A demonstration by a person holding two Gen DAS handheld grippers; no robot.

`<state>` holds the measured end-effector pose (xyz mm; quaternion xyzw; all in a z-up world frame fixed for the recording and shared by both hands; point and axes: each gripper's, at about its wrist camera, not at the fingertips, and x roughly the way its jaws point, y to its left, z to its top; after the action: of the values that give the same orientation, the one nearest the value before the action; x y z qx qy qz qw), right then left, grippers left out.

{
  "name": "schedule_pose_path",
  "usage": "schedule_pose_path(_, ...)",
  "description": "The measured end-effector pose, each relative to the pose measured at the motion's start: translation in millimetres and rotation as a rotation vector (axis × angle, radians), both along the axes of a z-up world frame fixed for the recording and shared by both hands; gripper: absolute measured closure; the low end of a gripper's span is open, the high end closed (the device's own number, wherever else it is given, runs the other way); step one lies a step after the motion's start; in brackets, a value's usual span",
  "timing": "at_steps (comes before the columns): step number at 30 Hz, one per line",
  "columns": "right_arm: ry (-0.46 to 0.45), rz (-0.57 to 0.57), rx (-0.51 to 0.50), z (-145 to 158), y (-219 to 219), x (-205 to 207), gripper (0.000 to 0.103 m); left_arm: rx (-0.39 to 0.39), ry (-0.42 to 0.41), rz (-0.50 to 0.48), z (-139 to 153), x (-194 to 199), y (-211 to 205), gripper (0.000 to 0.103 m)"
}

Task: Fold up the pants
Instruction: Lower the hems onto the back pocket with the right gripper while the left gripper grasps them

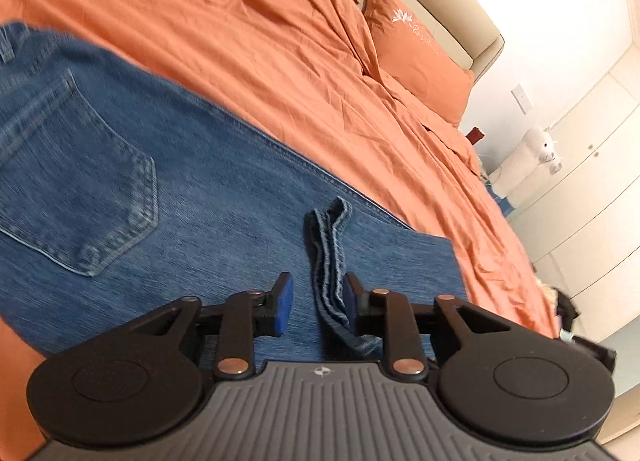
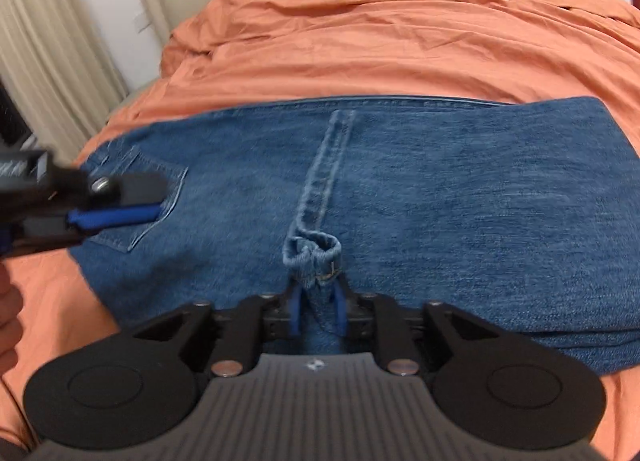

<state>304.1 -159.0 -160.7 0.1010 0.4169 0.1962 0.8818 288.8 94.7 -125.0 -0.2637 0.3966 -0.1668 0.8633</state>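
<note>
Blue jeans [image 2: 440, 201] lie folded on the orange bed sheet [image 2: 360, 41], back pocket [image 1: 80, 165] facing up. In the left wrist view my left gripper [image 1: 318, 299] is open just above the denim. A folded hem strip [image 1: 326, 245] runs between its blue pads, close to the right one. From the right wrist view, the left gripper [image 2: 152, 209] hovers over the pocket. My right gripper [image 2: 318, 311] stands low on the jeans with a bunched hem end [image 2: 314, 253] rising between its blue pads. The pads stand slightly apart from the cloth, so it is open.
An orange pillow [image 1: 416, 49] leans on the beige headboard [image 1: 460, 13]. White cupboards [image 1: 580, 181] and a white plush toy [image 1: 540, 149] stand past the bed's right side. A curtain [image 2: 48, 41] hangs at the left. A hand [image 2: 8, 301] shows at the left edge.
</note>
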Motion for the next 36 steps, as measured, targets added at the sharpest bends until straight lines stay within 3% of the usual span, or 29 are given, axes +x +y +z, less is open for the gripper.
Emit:
schedule_pose_path(1,0.007,0.017,0.011,3,-3,-2,0.069,-0.017,0.007,-0.003,-2,3,0,0.068)
schedule_pose_path(4,0.04,0.058,0.029,11,-5,-7,0.069,-0.05,0.018,0.0,-10,11,-4,0.065)
schedule_pose_path(6,0.022,0.039,-0.017,21,-13,-14,0.068,-0.071,0.019,0.007,-13,20,-8,0.062)
schedule_pose_path(13,-0.098,-0.148,-0.122,33,-87,-18,0.065,-0.108,0.051,0.004,-32,68,-25,0.056)
schedule_pose_path(17,-0.08,-0.262,-0.073,20,-125,-8,0.065,-0.166,0.102,0.033,-54,94,-28,0.056)
schedule_pose_path(21,-0.081,-0.291,-0.044,15,-134,5,0.066,-0.19,0.119,0.027,-69,107,-33,0.06)
schedule_pose_path(23,-0.103,-0.283,-0.066,14,-132,10,0.066,-0.155,0.092,0.015,-69,107,-38,0.08)
schedule_pose_path(25,-0.096,-0.275,-0.09,13,-134,13,0.066,-0.121,0.018,0.01,-61,100,-42,0.094)
schedule_pose_path(28,-0.068,-0.306,-0.119,12,-143,15,0.069,-0.053,-0.121,-0.015,-31,85,-55,0.097)
schedule_pose_path(31,-0.091,-0.343,-0.115,19,-158,10,0.087,0.08,-0.238,-0.039,3,71,-72,0.097)
schedule_pose_path(34,-0.129,-0.39,-0.15,26,-172,5,0.094,0.184,-0.247,-0.021,3,70,-76,0.097)
schedule_pose_path(36,-0.118,-0.421,-0.183,22,-180,3,0.096,0.201,-0.209,-0.018,-10,75,-75,0.097)
